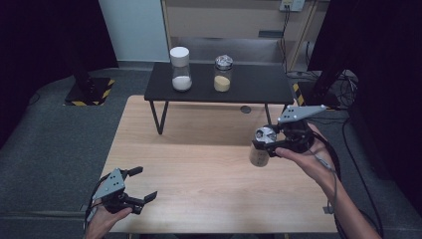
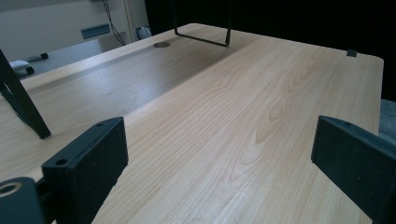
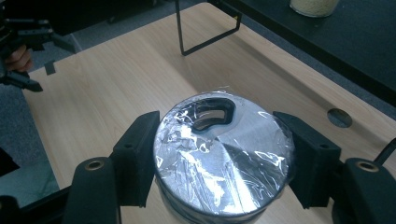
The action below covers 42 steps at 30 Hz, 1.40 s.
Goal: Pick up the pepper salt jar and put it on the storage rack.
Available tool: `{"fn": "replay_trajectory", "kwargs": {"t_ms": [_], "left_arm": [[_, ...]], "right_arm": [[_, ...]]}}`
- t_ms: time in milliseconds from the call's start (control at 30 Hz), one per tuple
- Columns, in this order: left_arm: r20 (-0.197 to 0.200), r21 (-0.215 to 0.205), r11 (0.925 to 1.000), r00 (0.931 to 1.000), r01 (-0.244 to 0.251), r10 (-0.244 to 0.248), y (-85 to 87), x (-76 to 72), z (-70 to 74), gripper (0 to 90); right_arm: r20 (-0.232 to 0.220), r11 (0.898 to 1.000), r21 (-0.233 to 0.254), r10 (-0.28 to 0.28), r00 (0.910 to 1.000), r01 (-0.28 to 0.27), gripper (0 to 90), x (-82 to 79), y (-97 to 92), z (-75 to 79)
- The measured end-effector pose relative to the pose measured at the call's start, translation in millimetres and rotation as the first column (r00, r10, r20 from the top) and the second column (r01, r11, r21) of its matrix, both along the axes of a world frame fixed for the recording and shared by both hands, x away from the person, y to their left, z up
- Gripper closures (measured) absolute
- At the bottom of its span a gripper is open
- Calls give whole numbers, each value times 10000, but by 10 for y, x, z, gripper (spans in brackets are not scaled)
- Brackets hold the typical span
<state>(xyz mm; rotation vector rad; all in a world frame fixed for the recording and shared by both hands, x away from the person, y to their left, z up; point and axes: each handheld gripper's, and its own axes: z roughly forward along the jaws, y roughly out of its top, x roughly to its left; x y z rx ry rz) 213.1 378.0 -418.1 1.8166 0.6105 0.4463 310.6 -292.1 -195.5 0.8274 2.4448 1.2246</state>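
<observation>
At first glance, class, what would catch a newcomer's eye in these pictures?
The right tool grips a silver-lidded jar above the wooden table, at its right side. Two more jars, a white-lidded jar and a yellow-filled jar, stand on the black shelf behind. The left tool gapes, holding nothing, at the near left.

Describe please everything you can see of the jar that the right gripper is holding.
The jar is a small clear container with a round silvery lid, covered by crinkled transparent film; the lid has a dark curved opening near one edge. In the high view its lower part looks filled with something pale beige. It stands upright, above the right side of the wooden table; whether it is lifted clear of it I cannot tell. The right gripper clamps it at lid height, one black jaw on each side.
</observation>
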Motion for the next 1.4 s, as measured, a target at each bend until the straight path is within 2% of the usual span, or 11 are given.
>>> {"fn": "replay_trajectory", "kwargs": {"t_ms": [400, 800, 1100, 1400], "left_arm": [[-6, -6, 10000, 10000, 22, -22, 3, 2, -1, 27], [-7, -23, 10000, 10000, 48, -48, 4, 6, -4, 28], [-6, -47, 10000, 10000, 78, -78, 7, 9, -7, 28], [-14, -85, 9999, 10000, 64, -64, 11, 11, -13, 28]], "right_arm": [[183, 9984, 76, -569, 9982, 567, 357, 224, 115, 336], [336, 9929, 72, -1189, 9923, 1188, 357, 407, 199, 585], [529, 9843, 57, -1763, 9829, 1762, 357, 581, 238, 701], [755, 9722, 106, -2341, 9693, 2340, 358, 735, 283, 820]]}}
